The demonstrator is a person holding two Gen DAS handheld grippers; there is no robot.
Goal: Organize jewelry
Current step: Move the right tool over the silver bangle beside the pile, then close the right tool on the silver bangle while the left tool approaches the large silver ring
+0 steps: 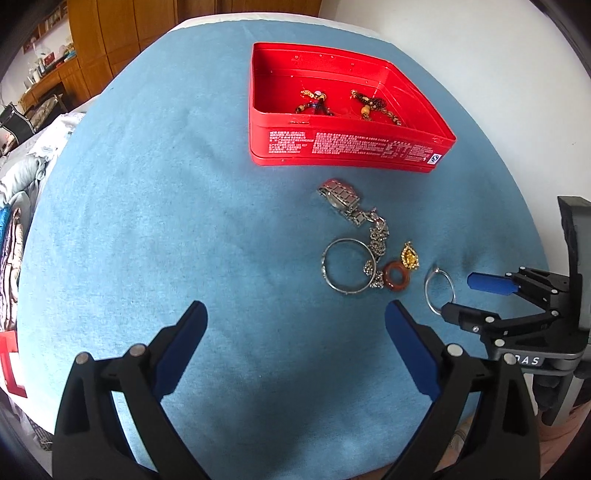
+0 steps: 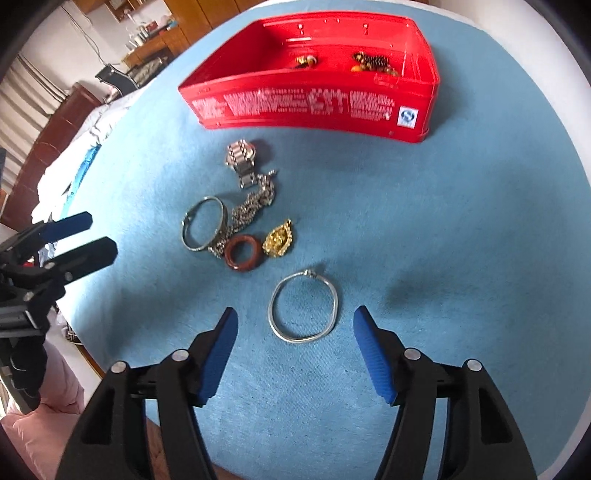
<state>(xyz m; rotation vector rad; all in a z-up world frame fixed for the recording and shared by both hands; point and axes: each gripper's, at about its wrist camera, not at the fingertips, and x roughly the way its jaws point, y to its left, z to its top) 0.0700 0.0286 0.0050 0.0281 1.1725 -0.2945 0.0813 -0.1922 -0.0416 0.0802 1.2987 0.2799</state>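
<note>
A red tin box stands open at the far side of the blue cloth and holds two beaded pieces. In front of it lie a silver watch, a silver chain, a silver bangle, a brown ring, a gold pendant and a thin silver bracelet. My left gripper is open and empty, short of the bangle. My right gripper is open, its fingers either side of the thin bracelet.
The blue cloth covers a round-looking surface with white edges. Wooden cabinets and cluttered bedding lie to the left beyond the edge. A small red object sits at the left border.
</note>
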